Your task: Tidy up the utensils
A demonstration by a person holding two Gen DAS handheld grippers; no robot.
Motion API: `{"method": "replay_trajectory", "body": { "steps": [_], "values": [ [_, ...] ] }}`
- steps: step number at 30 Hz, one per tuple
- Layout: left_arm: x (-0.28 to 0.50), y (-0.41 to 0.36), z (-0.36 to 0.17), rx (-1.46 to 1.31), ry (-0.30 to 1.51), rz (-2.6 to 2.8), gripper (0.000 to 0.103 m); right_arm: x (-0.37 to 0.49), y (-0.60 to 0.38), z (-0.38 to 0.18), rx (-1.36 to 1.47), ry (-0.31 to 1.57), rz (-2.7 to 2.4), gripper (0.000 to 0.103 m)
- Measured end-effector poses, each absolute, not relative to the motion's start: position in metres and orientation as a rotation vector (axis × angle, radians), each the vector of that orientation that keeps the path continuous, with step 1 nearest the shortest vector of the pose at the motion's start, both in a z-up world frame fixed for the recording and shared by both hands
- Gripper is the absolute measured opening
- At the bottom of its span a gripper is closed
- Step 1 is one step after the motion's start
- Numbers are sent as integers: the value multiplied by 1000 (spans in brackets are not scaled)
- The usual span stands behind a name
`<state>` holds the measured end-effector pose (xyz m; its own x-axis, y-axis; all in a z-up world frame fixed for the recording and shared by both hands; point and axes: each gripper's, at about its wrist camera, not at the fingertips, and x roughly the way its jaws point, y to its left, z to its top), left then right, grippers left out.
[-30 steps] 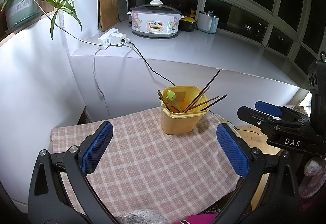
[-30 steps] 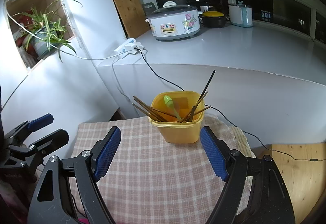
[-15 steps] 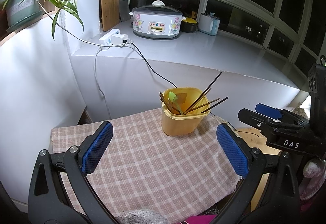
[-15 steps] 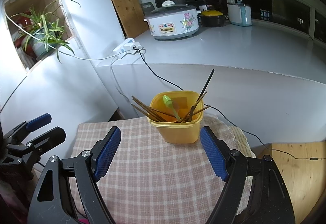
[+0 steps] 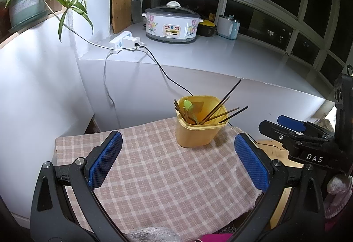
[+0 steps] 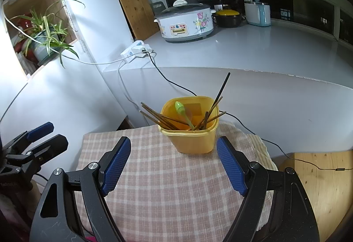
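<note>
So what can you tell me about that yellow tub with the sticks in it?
The yellow tub looks like plastic, squarish with rounded corners, a lipped rim and sides narrowing toward the base. It stands upright, open-topped, on the far part of the checked cloth. Dark wooden chopsticks lean out to both sides, and a green spoon rests inside. Neither claw touches it.

A yellow plastic tub (image 6: 194, 138) holds dark brown wooden chopsticks (image 6: 154, 115) and a lime-green plastic spoon (image 6: 183, 112). Under it lies a pink-and-cream checked cloth (image 6: 167, 184). Both black claws carry blue textured pads (image 5: 105, 162). The white cooker (image 5: 172, 26) bears pink flower prints under a grey lid.
</note>
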<state>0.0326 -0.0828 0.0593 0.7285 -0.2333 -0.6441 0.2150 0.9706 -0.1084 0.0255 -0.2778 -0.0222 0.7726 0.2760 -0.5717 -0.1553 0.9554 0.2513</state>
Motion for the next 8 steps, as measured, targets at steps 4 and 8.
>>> {"method": "replay_trajectory", "body": {
  "steps": [4,8],
  "values": [
    [30,-81,61,-27,701,-245,103,25,-278,-22,193,647,234,80],
    [28,-83,60,-18,692,-239,103,26,-278,-23,195,649,233,80]
  ]
}}
